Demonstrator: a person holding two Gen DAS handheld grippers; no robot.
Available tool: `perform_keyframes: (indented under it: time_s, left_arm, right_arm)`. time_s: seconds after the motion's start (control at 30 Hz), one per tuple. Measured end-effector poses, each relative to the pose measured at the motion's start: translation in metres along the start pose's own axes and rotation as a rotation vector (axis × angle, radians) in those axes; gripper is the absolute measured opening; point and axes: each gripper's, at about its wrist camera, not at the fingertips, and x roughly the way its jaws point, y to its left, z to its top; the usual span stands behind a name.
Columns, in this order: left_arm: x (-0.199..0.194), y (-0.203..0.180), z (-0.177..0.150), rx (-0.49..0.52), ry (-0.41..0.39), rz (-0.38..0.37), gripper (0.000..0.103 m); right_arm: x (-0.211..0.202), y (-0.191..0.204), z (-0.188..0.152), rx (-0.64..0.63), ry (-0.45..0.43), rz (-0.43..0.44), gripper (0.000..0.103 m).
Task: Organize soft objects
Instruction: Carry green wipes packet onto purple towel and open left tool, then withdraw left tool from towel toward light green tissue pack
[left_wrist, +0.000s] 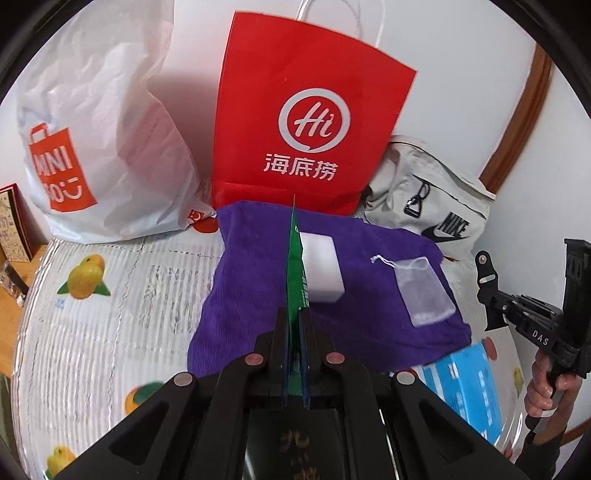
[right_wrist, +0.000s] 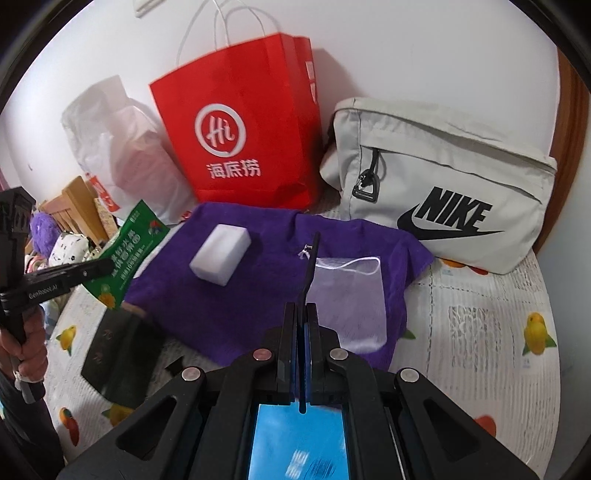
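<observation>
Holding a green packet (left_wrist: 294, 280) in my clamped left gripper (left_wrist: 294, 314); right gripper (right_wrist: 306, 306) pinches a black strip (right_wrist: 310, 266). Sponge (left_wrist: 321, 269) at 12 o'clock on the purple cloth (left_wrist: 258, 295).

Background items, back wall and table edge

Tablecloth (right_wrist: 491, 332) with fruit print covers the table. Far side, against the white wall (right_wrist: 424, 48): red bag (right_wrist: 240, 147) in the middle, white plastic bag (left_wrist: 107, 147) left of it. Wooden chairs (right_wrist: 79, 206) beyond the left edge.
</observation>
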Motion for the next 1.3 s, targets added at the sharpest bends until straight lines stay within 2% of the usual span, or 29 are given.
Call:
perform_keyframes:
  time_s: [0.23,0.6,0.77,0.93,0.97,1.03,1.1,1.13,1.17,1.23,1.27,1.3]
  left_arm:
    - [0.032,0.004,0.015,-0.010,0.044,-0.007,0.005]
    - [0.084,0.012,0.024,-0.042,0.150,0.036,0.005]
    - [0.090,0.014,0.023,-0.046,0.167,0.042,0.006]
    - [0.090,0.014,0.023,-0.037,0.177,0.043,0.007]
    - [0.090,0.013,0.023,-0.031,0.179,0.047,0.008]
    - [0.089,0.012,0.022,-0.021,0.188,0.049,0.020]
    - [0.086,0.011,0.021,-0.017,0.191,0.060,0.028]
    - [0.084,0.010,0.020,-0.015,0.190,0.066,0.028]
    - [0.081,0.009,0.019,-0.012,0.190,0.069,0.028]
    - [0.075,0.009,0.018,-0.008,0.187,0.073,0.031]
    - [0.071,0.008,0.017,-0.007,0.187,0.077,0.034]
    - [0.066,0.008,0.016,-0.005,0.184,0.083,0.042]
  right_arm:
    - [0.037,-0.015,0.006,0.026,0.073,0.003,0.003]
    - [0.078,-0.019,0.005,-0.002,0.182,-0.008,0.004]
    - [0.088,-0.022,0.001,0.004,0.222,-0.021,0.004]
    - [0.087,-0.021,0.001,0.003,0.224,-0.017,0.004]
    - [0.085,-0.020,0.000,-0.002,0.221,-0.016,0.006]
    - [0.084,-0.018,0.001,-0.011,0.224,-0.022,0.017]
    - [0.080,-0.015,0.000,-0.017,0.219,-0.035,0.044]
    - [0.077,-0.014,0.000,-0.020,0.212,-0.041,0.049]
    - [0.073,-0.013,-0.001,-0.022,0.205,-0.045,0.053]
    - [0.068,-0.013,-0.001,-0.010,0.205,-0.044,0.053]
    - [0.066,-0.013,-0.002,0.001,0.208,-0.041,0.053]
    - [0.064,-0.013,-0.002,0.010,0.210,-0.037,0.053]
